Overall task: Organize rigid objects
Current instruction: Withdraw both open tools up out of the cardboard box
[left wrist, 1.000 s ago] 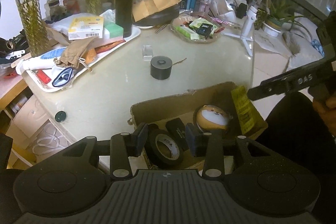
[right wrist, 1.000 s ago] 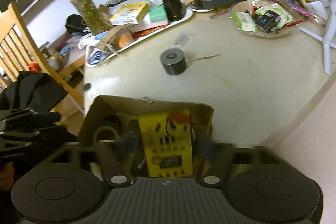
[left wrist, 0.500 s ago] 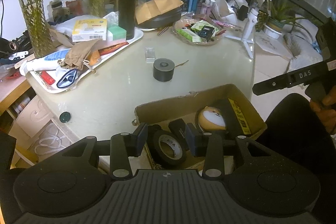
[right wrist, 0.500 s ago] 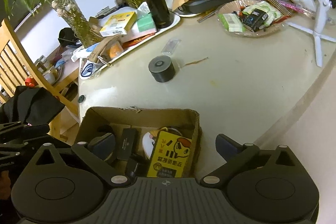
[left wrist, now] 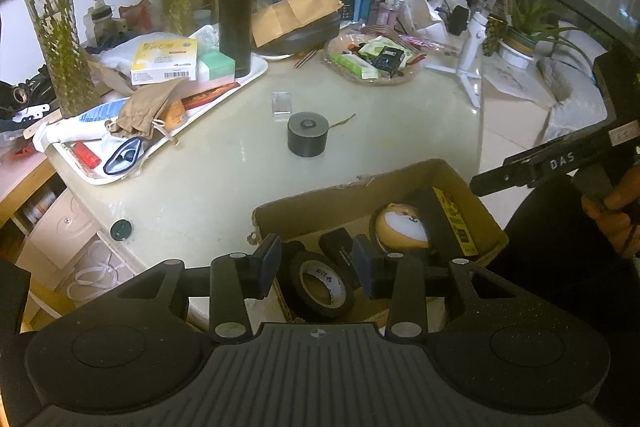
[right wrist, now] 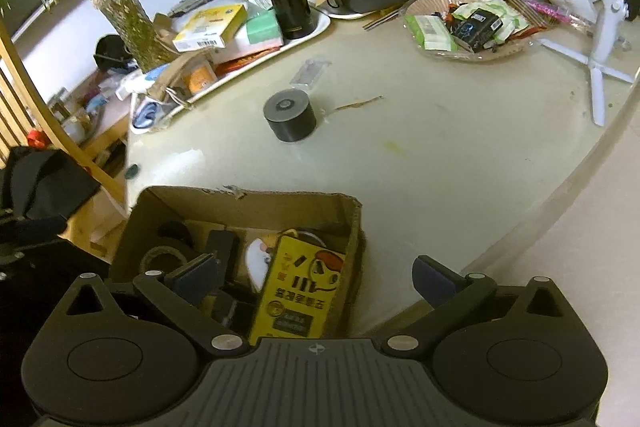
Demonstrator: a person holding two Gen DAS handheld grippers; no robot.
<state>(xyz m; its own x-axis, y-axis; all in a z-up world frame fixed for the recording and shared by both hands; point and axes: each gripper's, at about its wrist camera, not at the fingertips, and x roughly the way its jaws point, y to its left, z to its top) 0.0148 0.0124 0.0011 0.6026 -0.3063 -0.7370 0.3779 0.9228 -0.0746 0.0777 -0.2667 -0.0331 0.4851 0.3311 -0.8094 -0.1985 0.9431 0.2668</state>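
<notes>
An open cardboard box (left wrist: 340, 191) (right wrist: 248, 203) stands at the table's near edge. Inside lie a black tape roll (left wrist: 322, 285), a round dog-face toy (left wrist: 402, 227), a black block (left wrist: 336, 243) and a yellow printed pack (right wrist: 296, 299) that leans on the box's right wall. My right gripper (right wrist: 316, 279) hangs open wide just above that pack, touching nothing. My left gripper (left wrist: 316, 263) is partly open over the box's near corner and the tape roll, holding nothing. A black cylinder (left wrist: 308, 139) (right wrist: 290, 119) and a small clear block (left wrist: 282, 103) rest on the table beyond the box.
A white tray (left wrist: 248, 83) of clutter with a black flask (left wrist: 236, 15) fills the back left. A basket of packets (left wrist: 372, 67) and a white tripod (left wrist: 468, 67) stand at the back right. A wooden chair (right wrist: 60, 131) is to the left, and the table's curved edge (right wrist: 592, 163) runs on the right.
My right gripper opened and let go of the yellow pack, which now rests in the box, then drew back a little. The left gripper stayed where it was.
</notes>
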